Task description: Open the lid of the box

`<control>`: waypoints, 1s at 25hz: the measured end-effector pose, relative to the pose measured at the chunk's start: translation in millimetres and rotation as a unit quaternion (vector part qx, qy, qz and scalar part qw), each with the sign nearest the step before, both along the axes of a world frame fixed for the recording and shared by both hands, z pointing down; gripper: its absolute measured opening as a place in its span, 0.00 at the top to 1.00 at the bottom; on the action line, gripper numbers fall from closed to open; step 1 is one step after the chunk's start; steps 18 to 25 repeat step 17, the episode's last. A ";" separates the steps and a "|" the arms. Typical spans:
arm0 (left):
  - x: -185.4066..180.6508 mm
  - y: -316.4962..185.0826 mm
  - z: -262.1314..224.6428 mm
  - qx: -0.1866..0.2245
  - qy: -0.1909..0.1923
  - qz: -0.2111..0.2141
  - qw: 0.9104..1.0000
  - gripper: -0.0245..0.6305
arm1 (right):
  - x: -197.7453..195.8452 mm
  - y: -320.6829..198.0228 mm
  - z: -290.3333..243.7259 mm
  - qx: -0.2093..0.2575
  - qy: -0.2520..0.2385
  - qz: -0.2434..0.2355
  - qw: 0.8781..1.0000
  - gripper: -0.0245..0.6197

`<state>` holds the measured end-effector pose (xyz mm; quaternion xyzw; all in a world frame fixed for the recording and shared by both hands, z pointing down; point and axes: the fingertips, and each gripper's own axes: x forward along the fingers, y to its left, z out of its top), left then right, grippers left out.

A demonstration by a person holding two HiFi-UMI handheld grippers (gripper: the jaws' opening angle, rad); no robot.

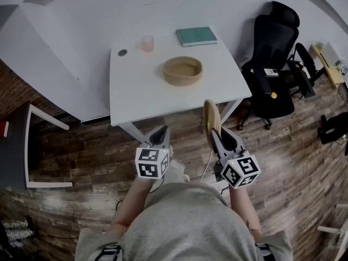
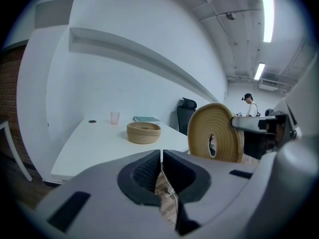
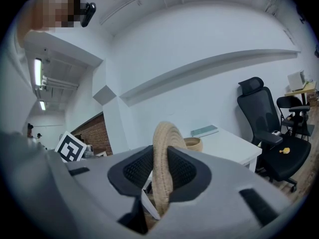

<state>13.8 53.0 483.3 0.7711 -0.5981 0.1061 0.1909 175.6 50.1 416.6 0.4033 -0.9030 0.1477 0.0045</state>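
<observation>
The round woven box (image 1: 182, 70) stands open on the white table (image 1: 136, 91), well ahead of both grippers. Its flat woven lid (image 1: 211, 117) is held on edge over the floor, with my right gripper (image 1: 215, 132) shut on its rim. In the right gripper view the lid (image 3: 163, 153) stands upright between the pads of my right gripper (image 3: 162, 168), with the box (image 3: 193, 143) beyond it. My left gripper (image 1: 162, 132) is shut and holds nothing. In the left gripper view the jaws of my left gripper (image 2: 161, 158) meet, and the lid (image 2: 217, 132) shows to the right of the box (image 2: 143, 132).
A pink cup (image 1: 147, 43), a green book (image 1: 196, 36) and a small dark disc (image 1: 122, 53) lie at the table's far side. A black office chair (image 1: 274, 58) stands right of the table. A wooden frame (image 1: 43, 145) is at the left. The floor is wood planks.
</observation>
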 end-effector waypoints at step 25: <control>-7.0 -4.6 6.6 -0.012 0.012 -0.015 1.000 0.94 | -3.5 -6.3 2.7 -0.004 -0.005 -0.009 1.000 0.82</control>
